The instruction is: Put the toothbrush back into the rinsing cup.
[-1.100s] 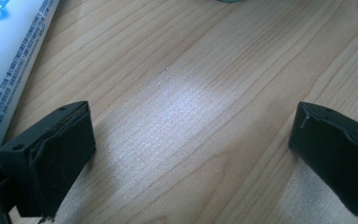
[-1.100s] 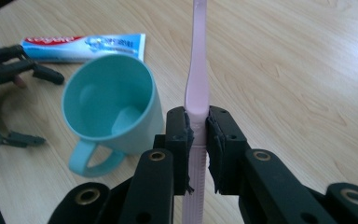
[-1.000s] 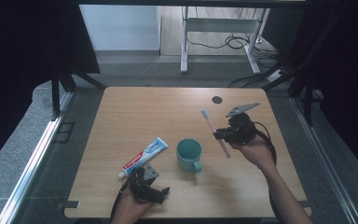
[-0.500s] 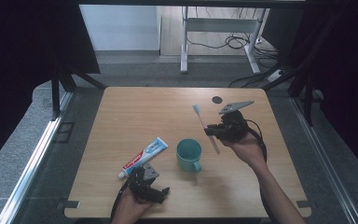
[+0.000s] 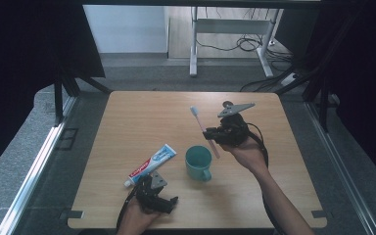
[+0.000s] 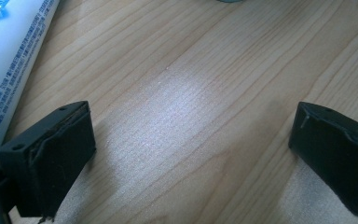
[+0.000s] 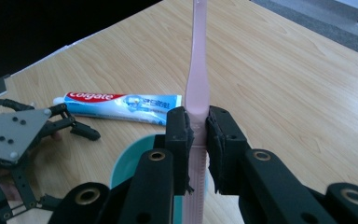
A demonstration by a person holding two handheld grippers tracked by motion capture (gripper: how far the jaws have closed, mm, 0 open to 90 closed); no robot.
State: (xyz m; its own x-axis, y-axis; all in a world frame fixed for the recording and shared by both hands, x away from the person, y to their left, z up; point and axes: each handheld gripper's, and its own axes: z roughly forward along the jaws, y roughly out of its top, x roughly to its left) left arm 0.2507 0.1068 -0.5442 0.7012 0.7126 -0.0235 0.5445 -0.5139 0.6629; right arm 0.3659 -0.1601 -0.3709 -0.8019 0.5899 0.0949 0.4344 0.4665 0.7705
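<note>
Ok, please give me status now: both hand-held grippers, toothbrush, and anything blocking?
Right hand-held gripper shut on pink toothbrush, held above teal mug. Left hand-held gripper open, low over table beside toothpaste tube. Nothing blocks the mug.

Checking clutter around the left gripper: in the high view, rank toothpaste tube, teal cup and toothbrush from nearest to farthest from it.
From the left gripper, at the table's near edge:
1. toothpaste tube, just beyond it, slightly left.
2. teal cup, to its right, mid-table.
3. toothbrush, farthest, clamped in the right gripper above the cup.
</note>
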